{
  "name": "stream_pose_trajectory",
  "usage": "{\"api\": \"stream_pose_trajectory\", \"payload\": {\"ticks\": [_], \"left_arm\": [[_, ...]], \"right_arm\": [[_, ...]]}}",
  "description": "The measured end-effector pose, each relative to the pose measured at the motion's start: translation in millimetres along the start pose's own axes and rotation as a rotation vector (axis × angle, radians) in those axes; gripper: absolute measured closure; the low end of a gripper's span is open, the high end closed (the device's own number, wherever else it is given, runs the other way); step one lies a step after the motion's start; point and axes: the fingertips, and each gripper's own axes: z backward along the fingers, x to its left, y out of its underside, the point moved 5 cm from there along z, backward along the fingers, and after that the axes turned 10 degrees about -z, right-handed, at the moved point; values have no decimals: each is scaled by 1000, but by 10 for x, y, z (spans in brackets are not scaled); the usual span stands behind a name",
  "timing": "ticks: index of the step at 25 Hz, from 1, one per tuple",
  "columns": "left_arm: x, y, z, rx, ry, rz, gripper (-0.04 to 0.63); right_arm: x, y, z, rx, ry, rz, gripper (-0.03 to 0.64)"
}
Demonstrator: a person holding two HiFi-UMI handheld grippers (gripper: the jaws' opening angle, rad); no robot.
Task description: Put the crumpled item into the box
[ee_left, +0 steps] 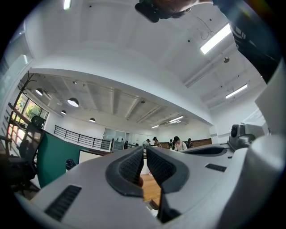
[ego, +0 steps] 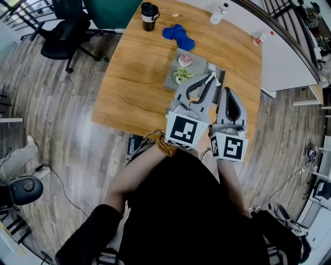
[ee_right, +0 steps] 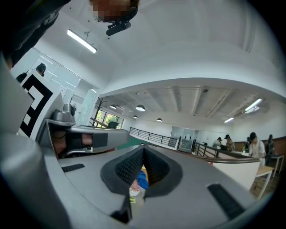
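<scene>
Nearest the person, the left gripper (ego: pixel 212 77) and right gripper (ego: pixel 226 90) hover side by side at the worktop (ego: pixel 134 83) edge, fingers pressed together on nothing, seemingly poised before reaching. Just ahead sits the grey box (ego: pixel 173 82). Beyond it the blue crumpled item (ego: pixel 178 35) lies untouched.

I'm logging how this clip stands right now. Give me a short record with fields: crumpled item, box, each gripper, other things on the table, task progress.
crumpled item: blue, on the wooden table beyond the box, apart from it, not held
box: grey, shallow, holds a pink item and a green-white item
left gripper: shut, empty
right gripper: shut, empty, beside the left
other: black cup, white bottle, both at the far side
progress: item not yet in the box
</scene>
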Motion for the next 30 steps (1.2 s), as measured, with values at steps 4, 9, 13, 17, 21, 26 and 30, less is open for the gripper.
{"api": "stream_pose_trajectory", "payload": {"ticks": [4,9,13,17,21,26,30], "left_arm": [[43,11,2,10,-12,21,557],[68,22,-6,3,-17,30,557],[88,22,2,3,-18,33,557],[99,25,0,7,-19,36,557],[104,37,1,8,-22,37,557],[99,38,2,10,-22,36,557],[85,36,5,11,-19,36,557]], "right_arm": [[8,-24,-29,1,-4,8,610],[35,-3,-40,8,-16,14,610],[53,15,-34,16,-21,14,609],[53,20,-37,19,-24,11,611],[54,37,-41,21,-30,11,611],[59,32,-40,18,-37,10,611],[57,36,-27,20,-41,13,611]]}}
